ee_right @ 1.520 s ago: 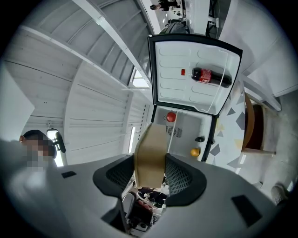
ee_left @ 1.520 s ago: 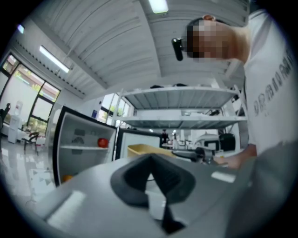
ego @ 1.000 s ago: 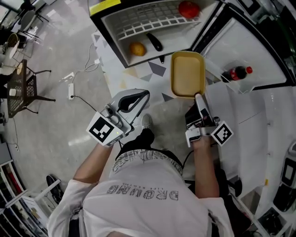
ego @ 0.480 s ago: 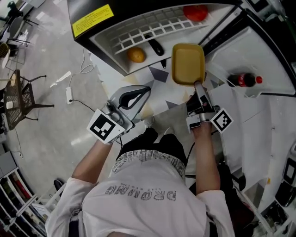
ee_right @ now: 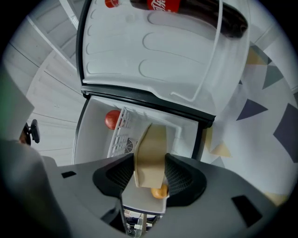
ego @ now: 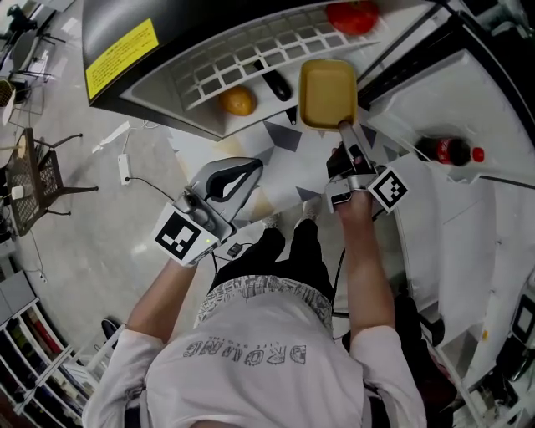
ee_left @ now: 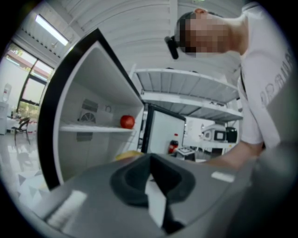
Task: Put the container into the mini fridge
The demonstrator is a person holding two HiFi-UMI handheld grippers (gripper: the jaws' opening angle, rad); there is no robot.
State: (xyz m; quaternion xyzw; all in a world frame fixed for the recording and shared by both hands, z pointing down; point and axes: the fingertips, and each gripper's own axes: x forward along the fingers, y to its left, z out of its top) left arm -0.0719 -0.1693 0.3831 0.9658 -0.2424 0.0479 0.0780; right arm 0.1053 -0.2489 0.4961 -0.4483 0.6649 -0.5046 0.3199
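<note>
The mini fridge (ego: 121, 46) stands open, door (ego: 422, 92) swung right. An orange (ego: 238, 101) and a dark object (ego: 278, 84) occupy the mouth's left; the container (ego: 328, 92) fills its right; a red fruit (ego: 351, 15) sits on the wire shelf (ego: 242, 54).

- white short-sleeve tee (ego: 251, 376), dark block lettering on it
- speckled black-and-white waistband (ego: 263, 291), black trousers (ego: 288, 251)
- left gripper (ego: 256, 165) and right gripper (ego: 343, 134): grey shells, black-and-white marker cubes (ego: 180, 236)

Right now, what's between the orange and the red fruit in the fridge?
Head view: a black oblong item lies between the orange and the red fruit; the yellow container sits just beside that line.
</note>
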